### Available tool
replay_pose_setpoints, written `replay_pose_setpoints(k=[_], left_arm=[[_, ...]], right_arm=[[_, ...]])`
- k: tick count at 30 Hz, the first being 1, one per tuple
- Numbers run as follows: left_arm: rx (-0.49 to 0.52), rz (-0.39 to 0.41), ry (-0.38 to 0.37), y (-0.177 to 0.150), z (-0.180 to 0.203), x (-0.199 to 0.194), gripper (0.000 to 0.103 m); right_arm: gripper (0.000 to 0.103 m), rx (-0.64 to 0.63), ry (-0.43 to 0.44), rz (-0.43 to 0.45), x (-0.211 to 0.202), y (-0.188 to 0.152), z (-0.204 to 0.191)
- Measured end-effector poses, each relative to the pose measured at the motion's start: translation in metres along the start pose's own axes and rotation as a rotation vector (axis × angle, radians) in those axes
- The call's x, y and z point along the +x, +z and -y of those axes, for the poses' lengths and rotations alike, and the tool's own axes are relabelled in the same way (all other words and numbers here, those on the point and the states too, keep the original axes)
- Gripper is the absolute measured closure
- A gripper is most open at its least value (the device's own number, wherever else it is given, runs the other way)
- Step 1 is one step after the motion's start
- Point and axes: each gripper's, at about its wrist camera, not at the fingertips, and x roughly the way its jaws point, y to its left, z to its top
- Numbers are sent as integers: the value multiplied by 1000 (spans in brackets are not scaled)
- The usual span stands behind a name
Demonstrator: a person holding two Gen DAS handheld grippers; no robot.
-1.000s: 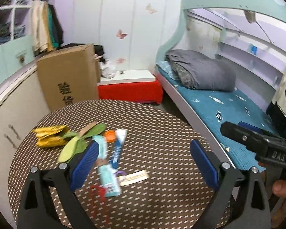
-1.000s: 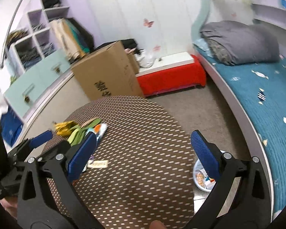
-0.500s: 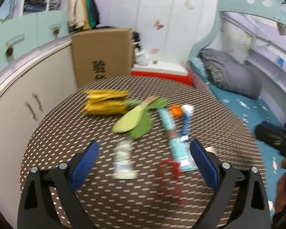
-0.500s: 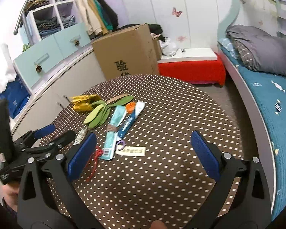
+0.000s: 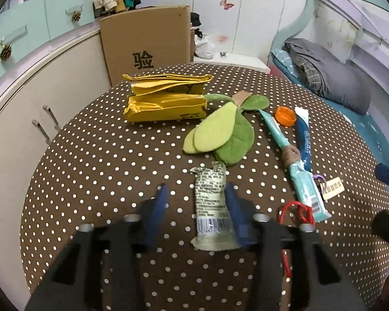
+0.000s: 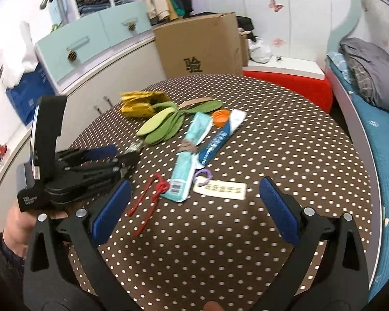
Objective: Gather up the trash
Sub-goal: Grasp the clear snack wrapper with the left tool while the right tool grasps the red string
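Cardboard box [image 5: 145,49], upper center of the left wrist view, carried one large black character: 验. Same character showed on it in the right wrist view. Print on the green wrapper [image 5: 212,204], blue tube [image 5: 304,140], tag [image 5: 332,188] and left gripper [image 6: 122,164] body label was too small or blurred to read.

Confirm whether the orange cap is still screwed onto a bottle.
No: the orange cap lies loose on the dotted tablecloth beside the teal tube.
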Motion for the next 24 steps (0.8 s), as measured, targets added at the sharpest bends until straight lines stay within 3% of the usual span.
replay_pose_setpoints(k=[1, 8, 17, 24], left_arm=[[5, 1, -10, -2, 0, -2, 82], [-52, 7, -50, -28, -17, -20, 84], [-107, 12, -57, -52, -28, -39, 82], [-70, 7, -60, -44, -22, -34, 81]], right_arm=[[12, -12, 10, -7, 2, -1, -5], [36, -109, 96, -82, 27, -4, -39], [69, -159, 54, -114, 53, -5, -48], [71, -167, 67, -117, 57, -2, -53]])
